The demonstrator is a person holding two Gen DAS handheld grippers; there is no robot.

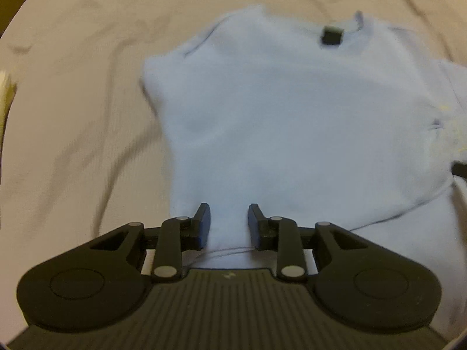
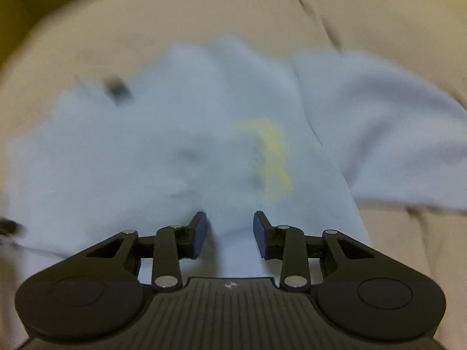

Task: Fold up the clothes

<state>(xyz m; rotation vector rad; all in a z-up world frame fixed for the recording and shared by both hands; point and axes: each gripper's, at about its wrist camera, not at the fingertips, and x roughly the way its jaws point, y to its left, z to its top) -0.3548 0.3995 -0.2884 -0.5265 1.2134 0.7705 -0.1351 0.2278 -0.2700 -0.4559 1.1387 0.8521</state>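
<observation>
Left gripper [image 1: 229, 221]: jaws narrow, a bunched fold of the pale blue shirt [image 1: 292, 110] rising between the pads. The cloth fills the gap and looks pinched, with the hem edge and a loose thread crossing just under the fingers.

Right gripper [image 2: 230, 230]: jaws stand a little apart. Shirt cloth [image 2: 146, 151] lies between and under the pads, but whether they press on it I cannot tell. View badly blurred.

Outward, left wrist view: the shirt spreads away from the fingers, fairly flat. Neck opening at the far end with a small dark tag [image 1: 331, 35] at the collar. Left side edge runs clean from shoulder down to the gripper. A faint yellow mark shows at the right edge.

Outward, right wrist view: a yellow print [image 2: 273, 160] sits on the cloth just beyond the pads. A sleeve [image 2: 379, 131] fans off to the right. Same dark tag visible far left.

The shirt rests on a wrinkled beige sheet [image 1: 73, 102] that surrounds it on all sides.
</observation>
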